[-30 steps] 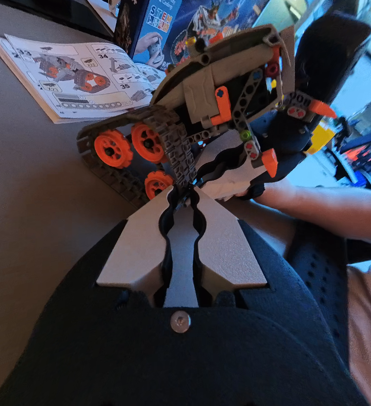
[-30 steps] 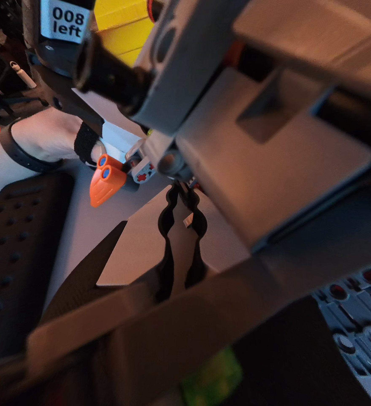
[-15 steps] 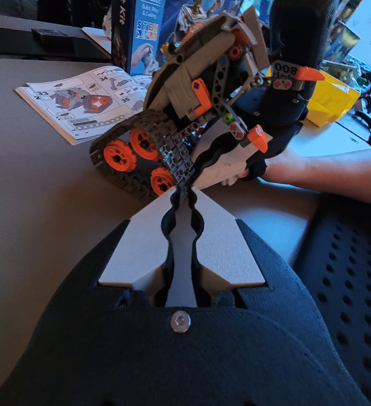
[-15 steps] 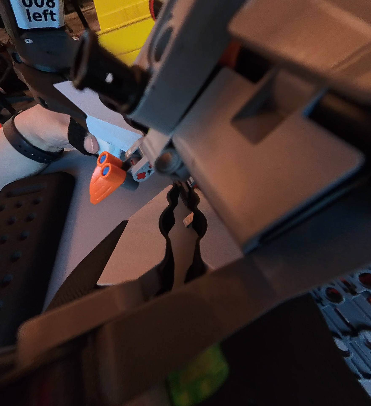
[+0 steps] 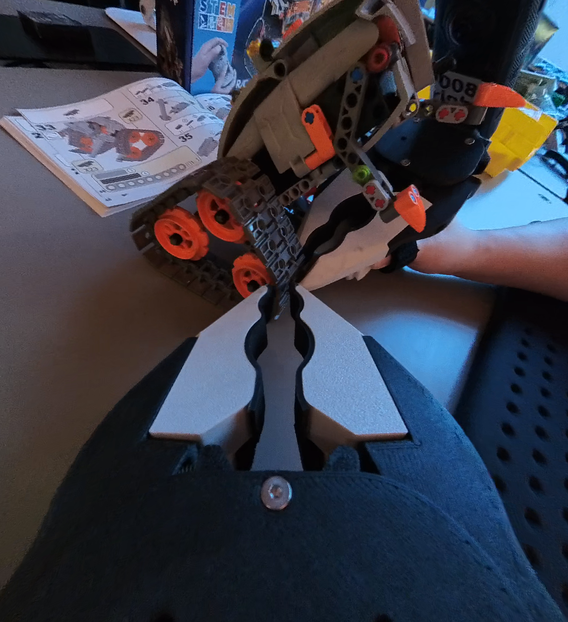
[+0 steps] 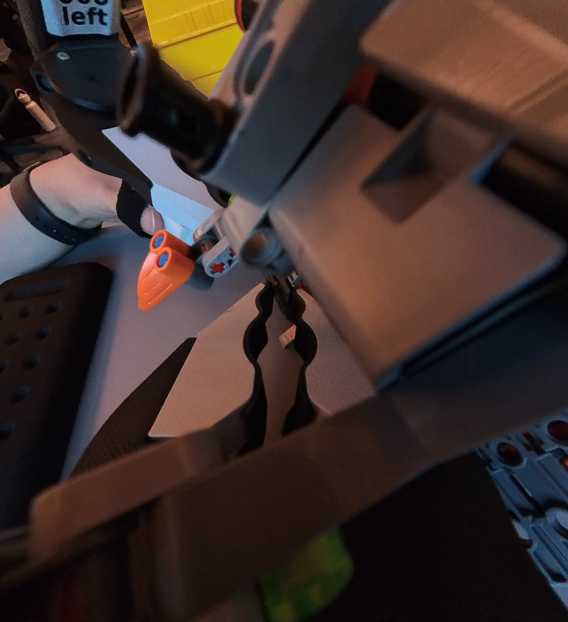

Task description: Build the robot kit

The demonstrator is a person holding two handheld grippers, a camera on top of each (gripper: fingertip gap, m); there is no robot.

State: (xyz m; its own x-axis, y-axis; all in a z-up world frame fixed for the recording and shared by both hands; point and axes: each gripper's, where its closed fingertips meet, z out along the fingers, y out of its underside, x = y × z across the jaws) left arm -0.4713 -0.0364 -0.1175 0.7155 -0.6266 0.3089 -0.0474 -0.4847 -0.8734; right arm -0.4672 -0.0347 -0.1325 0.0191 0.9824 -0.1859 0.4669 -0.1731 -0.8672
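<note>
A toy tracked vehicle (image 5: 296,111) with a grey body, orange wheels (image 5: 180,237) and dark grey tracks is held tilted above the tan table (image 5: 40,303). My left gripper (image 5: 281,298) is shut on a strip of the track (image 5: 271,232). My right gripper (image 6: 281,292) is shut on a dark part under the vehicle's grey body (image 6: 393,252), which fills that view, blurred. The right gripper's white fingers (image 5: 340,250) also show in the left wrist view, behind the vehicle. An orange claw piece (image 6: 161,276) sticks out beside them.
An open instruction booklet (image 5: 107,144) lies at the back left, with a blue toy box (image 5: 215,43) standing behind it. A yellow bin (image 5: 518,134) is at the back right. A black perforated mat (image 5: 538,420) lies on the right. A person's forearm (image 5: 511,255) reaches in. Left and right tips are no more than a few centimetres apart.
Both grippers keep their hold on the vehicle. The left gripper's view has levelled out. In the right wrist view the left gripper has shifted upward, toward the frame's top.
</note>
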